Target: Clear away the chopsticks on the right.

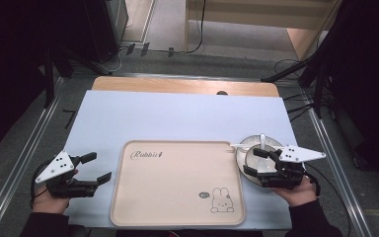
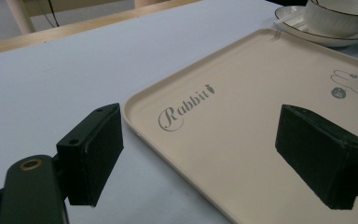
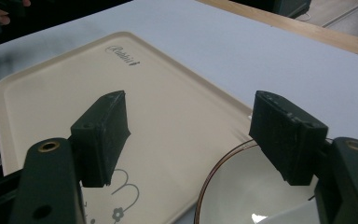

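A beige tray (image 1: 177, 182) lies flat at the near middle of the bench (image 1: 177, 113), on the pale blue sheet that covers most of the wooden top. It carries the word "Rabbit" (image 1: 147, 154) in script near its far left corner and a small rabbit drawing (image 1: 221, 201) near its near right corner (in the left gripper view the same lettering (image 2: 184, 112) sits between the two jaws).

Just off the tray's right edge stands a white bowl (image 1: 262, 160) on a white saucer (image 1: 249, 143) with a thin dark rim line, and a white spoon (image 1: 262, 140) rests at the bowl's far side. In the left gripper view the bowl (image 2: 338, 16) and saucer (image 2: 326, 35) appear beyond the tray's far corner.

The right tool (image 1: 257, 162) is over the bowl, jaws spread wide with nothing between them; in the right gripper view the right jaw stands above the bowl's brown-edged rim (image 3: 223, 163) and the left jaw above the tray (image 3: 177, 116).

The left tool (image 1: 94, 167) is just off the tray's left edge, above the blue sheet, jaws likewise wide apart and holding nothing. A person's hand grips each tool from the bench's near side.
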